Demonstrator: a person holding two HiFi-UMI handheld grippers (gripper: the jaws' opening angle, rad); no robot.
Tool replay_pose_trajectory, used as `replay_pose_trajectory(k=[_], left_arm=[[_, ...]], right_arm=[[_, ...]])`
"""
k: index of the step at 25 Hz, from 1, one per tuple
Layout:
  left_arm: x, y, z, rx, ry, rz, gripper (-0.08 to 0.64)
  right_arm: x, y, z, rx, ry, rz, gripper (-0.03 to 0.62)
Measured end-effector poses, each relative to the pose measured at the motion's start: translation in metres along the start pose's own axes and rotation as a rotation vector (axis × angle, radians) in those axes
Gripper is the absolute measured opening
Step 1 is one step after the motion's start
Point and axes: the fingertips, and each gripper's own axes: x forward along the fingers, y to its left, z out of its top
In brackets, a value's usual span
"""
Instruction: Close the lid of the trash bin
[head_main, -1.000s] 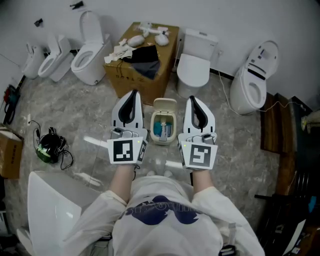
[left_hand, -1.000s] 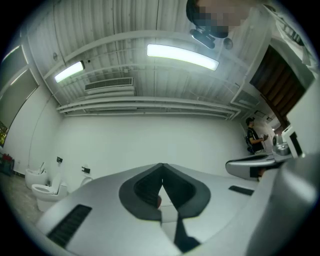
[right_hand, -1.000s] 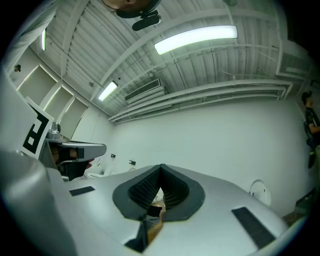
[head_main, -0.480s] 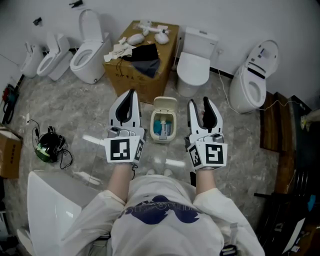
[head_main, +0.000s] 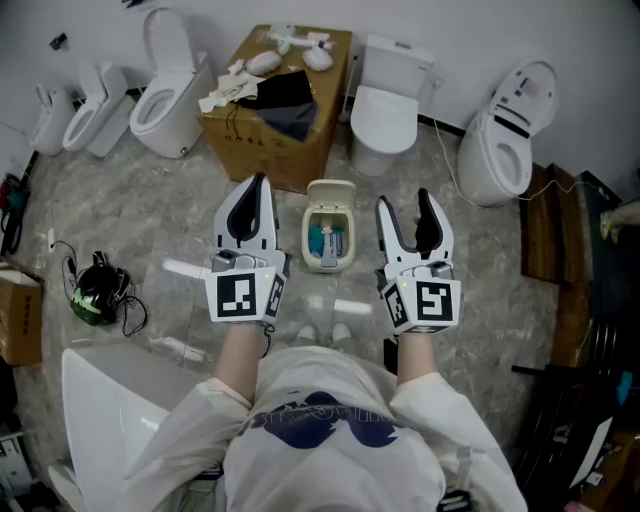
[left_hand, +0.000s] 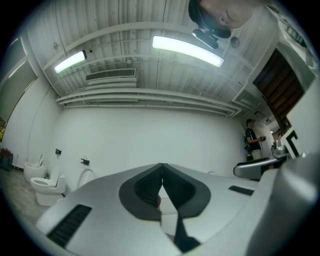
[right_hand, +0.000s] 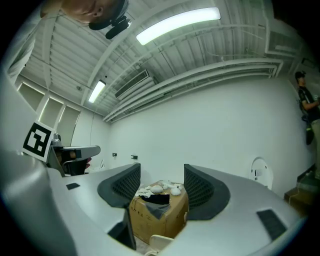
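Observation:
A small cream trash bin (head_main: 328, 240) stands on the marble floor between my two grippers. Its lid (head_main: 331, 190) is raised at the far side, and blue and white rubbish shows inside. My left gripper (head_main: 259, 182) hangs left of the bin with its jaws together and nothing in them; it (left_hand: 161, 172) faces a bare white wall. My right gripper (head_main: 405, 200) hangs right of the bin, its jaws opening and holding nothing. Between its jaws (right_hand: 161, 175) I see the cardboard box (right_hand: 159, 210) and the lid's top edge (right_hand: 160, 243).
A cardboard box (head_main: 280, 100) with white parts and a dark cloth stands just behind the bin. Toilets (head_main: 390, 110) (head_main: 505, 150) (head_main: 165, 90) line the wall. A headset with cables (head_main: 97, 292) lies at the left. A white fixture (head_main: 120, 420) stands beside my left leg.
The right gripper's jaws have gone from together to apart, and it has shifted a little right. Both grippers have sunk slightly. The bin's lid stays up.

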Motion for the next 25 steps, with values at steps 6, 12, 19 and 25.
replay_pose_trajectory(k=[6, 12, 19, 25], left_arm=[[0.007, 0.009, -0.008, -0.008, 0.020, -0.035, 0.000], [0.014, 0.021, -0.021, -0.014, 0.043, -0.042, 0.000], [0.030, 0.019, -0.041, -0.013, 0.062, -0.010, 0.000], [0.051, 0.013, -0.052, 0.008, 0.070, 0.034, 0.000]], right_arm=[[0.020, 0.009, -0.028, -0.158, 0.136, 0.081, 0.319], [0.040, 0.004, -0.078, -0.302, 0.297, 0.161, 0.360], [0.064, -0.017, -0.135, -0.362, 0.421, 0.241, 0.379], [0.103, -0.028, -0.208, -0.526, 0.581, 0.434, 0.396]])
